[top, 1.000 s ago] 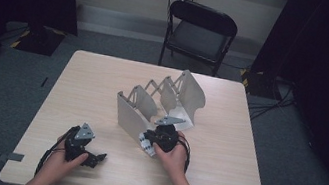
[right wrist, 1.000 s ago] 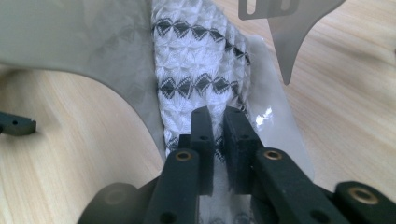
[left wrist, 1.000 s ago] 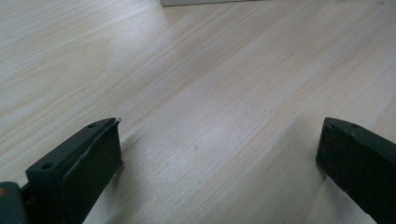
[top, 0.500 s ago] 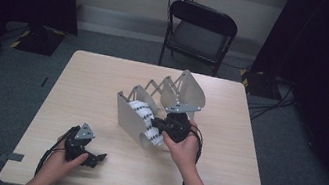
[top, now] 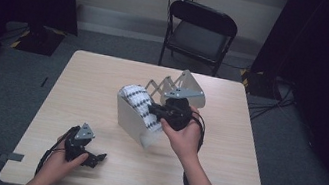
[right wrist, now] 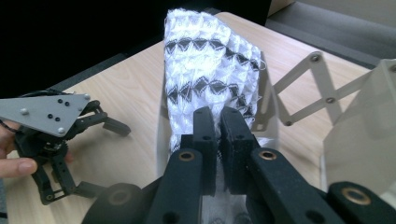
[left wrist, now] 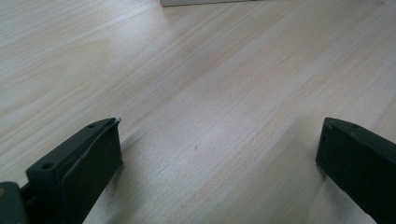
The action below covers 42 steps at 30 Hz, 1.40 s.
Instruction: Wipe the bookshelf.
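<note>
A white cloth with black zigzag bands (top: pixel 142 106) (right wrist: pixel 212 74) hangs lifted over the front panel of a grey expanding rack (top: pixel 130 117) at the table's middle. My right gripper (top: pixel 155 110) (right wrist: pixel 218 122) is shut on the cloth's lower edge, held above the rack. The rack's scissor links (right wrist: pixel 308 95) stretch to the right behind the cloth. My left gripper (top: pixel 93 156) (left wrist: pixel 219 158) rests low on the table near the front left, jaws wide open with only bare wood between them. It also appears in the right gripper view (right wrist: pixel 93 156).
The light wooden table (top: pixel 77 88) stands on grey carpet. A black folding chair (top: pixel 200 32) stands beyond the far edge. The rack's far panel (top: pixel 188 89) rises behind my right hand. Cables trail off the front edge from both grippers.
My right gripper has risen from the table in front of the rack, pulling the patterned cloth up with it. The left gripper has stayed put.
</note>
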Tool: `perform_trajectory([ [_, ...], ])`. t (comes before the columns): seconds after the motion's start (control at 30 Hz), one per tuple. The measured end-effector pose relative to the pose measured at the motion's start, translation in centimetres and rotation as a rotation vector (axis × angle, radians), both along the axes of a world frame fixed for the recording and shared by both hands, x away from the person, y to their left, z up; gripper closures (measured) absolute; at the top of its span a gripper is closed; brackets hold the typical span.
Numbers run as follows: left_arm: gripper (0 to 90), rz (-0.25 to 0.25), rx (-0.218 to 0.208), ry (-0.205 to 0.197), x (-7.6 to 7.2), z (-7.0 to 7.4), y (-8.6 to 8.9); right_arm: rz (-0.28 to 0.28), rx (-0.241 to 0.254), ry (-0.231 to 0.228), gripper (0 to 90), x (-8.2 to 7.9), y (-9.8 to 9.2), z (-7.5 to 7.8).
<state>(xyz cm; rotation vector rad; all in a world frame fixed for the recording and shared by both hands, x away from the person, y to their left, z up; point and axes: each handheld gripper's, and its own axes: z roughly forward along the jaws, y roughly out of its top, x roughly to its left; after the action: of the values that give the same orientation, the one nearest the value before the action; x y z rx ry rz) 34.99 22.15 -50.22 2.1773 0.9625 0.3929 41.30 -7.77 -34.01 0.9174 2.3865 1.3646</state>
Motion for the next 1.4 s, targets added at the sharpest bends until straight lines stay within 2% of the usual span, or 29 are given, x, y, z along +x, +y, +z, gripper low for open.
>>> perform_trajectory([
  [0.1,0.0,0.0,0.0,0.0,0.0,0.0,0.0,0.014,-0.001,0.006,85.7,-0.1,0.4,-0.4],
  [0.53,0.0,0.0,0.001,0.0,0.0,0.0,0.0,0.006,0.026,0.053,85.6,0.0,0.2,-2.6],
  [0.77,0.0,0.0,0.001,0.0,0.0,0.0,0.0,-0.001,0.038,0.102,85.6,0.1,0.2,-5.5],
  [0.97,0.0,0.0,0.001,0.0,0.0,0.0,0.0,-0.006,0.023,0.147,85.6,0.2,0.3,-8.5],
  [1.03,0.0,0.0,0.0,0.0,0.0,0.0,0.0,-0.007,0.013,0.153,85.6,0.2,0.4,-9.0],
  [1.1,0.0,0.0,0.0,0.0,0.0,0.0,0.0,-0.006,-0.033,0.174,85.6,0.2,0.6,-10.6],
  [1.13,0.0,0.0,0.001,0.0,0.0,0.0,0.0,-0.006,-0.033,0.174,85.6,0.2,0.6,-10.6],
  [1.2,0.0,0.0,0.0,0.0,0.0,0.0,0.0,-0.014,-0.048,0.192,85.6,0.2,0.6,-12.0],
  [1.3,0.0,0.0,0.0,0.0,0.0,0.0,0.0,-0.015,-0.071,0.197,85.6,0.2,0.5,-12.8],
  [1.4,0.0,0.0,0.001,0.0,0.0,0.0,0.0,-0.019,-0.069,0.194,85.6,0.2,0.4,-13.1],
])
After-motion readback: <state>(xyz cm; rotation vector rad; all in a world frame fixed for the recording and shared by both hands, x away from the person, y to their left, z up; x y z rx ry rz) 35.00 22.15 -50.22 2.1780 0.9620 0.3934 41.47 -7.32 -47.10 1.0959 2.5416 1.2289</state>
